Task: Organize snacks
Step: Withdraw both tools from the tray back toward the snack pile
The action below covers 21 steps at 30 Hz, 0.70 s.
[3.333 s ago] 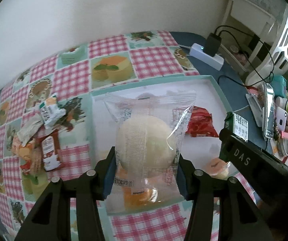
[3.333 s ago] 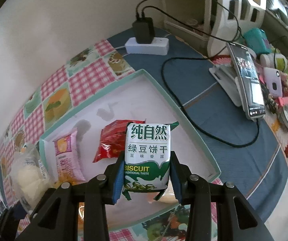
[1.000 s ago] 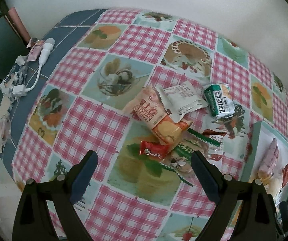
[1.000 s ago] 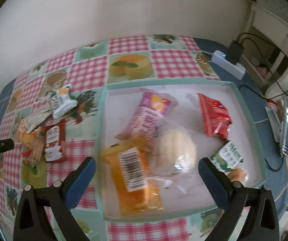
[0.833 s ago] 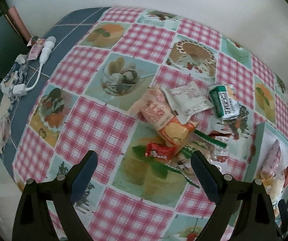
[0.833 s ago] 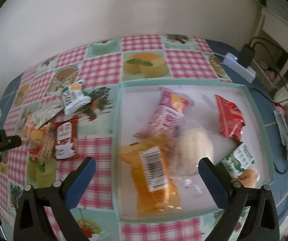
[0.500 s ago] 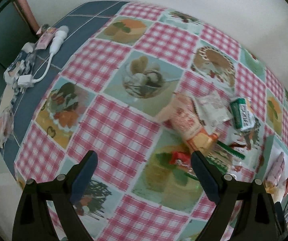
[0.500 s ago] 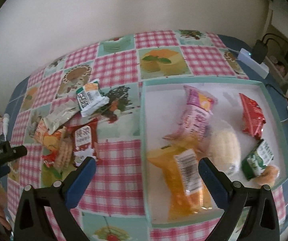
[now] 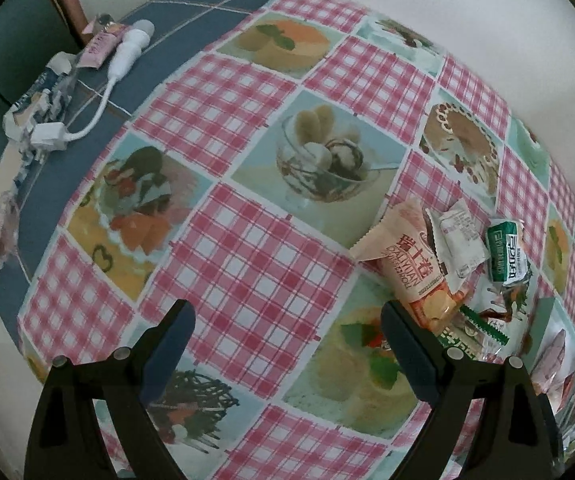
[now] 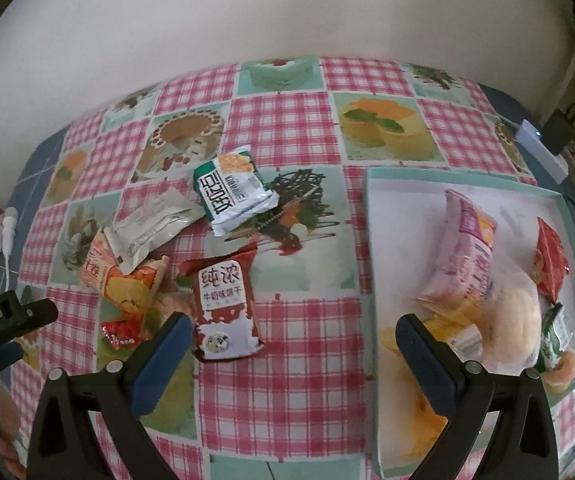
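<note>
Loose snacks lie in a pile on the checked tablecloth. In the right wrist view a red milk-biscuit packet lies just beyond my open right gripper, nearer its left finger. Around it are a green-and-white packet, a pale grey packet, an orange packet and a small red packet. The teal-rimmed tray at right holds a pink packet, a wrapped bun and other snacks. My left gripper is open over bare cloth, with the orange packet past its right finger.
A white plug with its cable and a pink tube lie on the blue cloth at the far left. A white power strip sits beyond the tray. The wall runs along the table's far edge. The left tool's black housing shows at the left edge.
Both grippers have moved left across the table and stayed open. The pile has slid to the right in the left view. In the right view the tray has shifted right and the pile is nearer.
</note>
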Motion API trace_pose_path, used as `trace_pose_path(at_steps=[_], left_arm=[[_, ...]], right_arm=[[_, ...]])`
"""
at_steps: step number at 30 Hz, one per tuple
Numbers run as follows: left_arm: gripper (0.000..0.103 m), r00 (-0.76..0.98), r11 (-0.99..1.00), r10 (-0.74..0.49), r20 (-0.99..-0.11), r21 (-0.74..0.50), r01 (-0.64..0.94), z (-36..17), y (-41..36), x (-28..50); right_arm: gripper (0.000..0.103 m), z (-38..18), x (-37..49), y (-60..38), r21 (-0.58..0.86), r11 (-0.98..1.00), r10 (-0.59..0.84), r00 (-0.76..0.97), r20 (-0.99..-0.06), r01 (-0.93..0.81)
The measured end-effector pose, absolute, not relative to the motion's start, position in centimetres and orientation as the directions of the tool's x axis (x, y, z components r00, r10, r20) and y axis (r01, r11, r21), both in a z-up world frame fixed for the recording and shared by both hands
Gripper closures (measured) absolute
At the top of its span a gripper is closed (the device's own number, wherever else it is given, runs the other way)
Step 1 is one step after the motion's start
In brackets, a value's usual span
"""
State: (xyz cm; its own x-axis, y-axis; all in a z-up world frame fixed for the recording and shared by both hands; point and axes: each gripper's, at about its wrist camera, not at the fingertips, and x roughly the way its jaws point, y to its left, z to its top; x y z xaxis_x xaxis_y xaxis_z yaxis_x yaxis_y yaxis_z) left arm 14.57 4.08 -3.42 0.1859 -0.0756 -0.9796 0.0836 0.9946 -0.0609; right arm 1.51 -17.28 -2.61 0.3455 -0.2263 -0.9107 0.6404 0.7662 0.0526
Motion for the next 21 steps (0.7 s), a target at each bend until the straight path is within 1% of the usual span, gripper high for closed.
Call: trace_pose_path(at_steps=[14,21], left_arm=[[0.009,0.146,0.987,-0.086,-0.986,-0.065,0.145,-5.1,0.9,14.7],[0.009,0.102,0.970,-0.208,-0.973,-0.192,0.149,-5.9,-0.9,14.0]], right_arm=[[0.000,-4.3,3.9,-17.2,0.039,0.780,-0.203,0.312,-0.928,0.624],[0.000,-4.8,4.5,-16.8,0.052,0.792,-0.181,0.317,-0.931,0.608]])
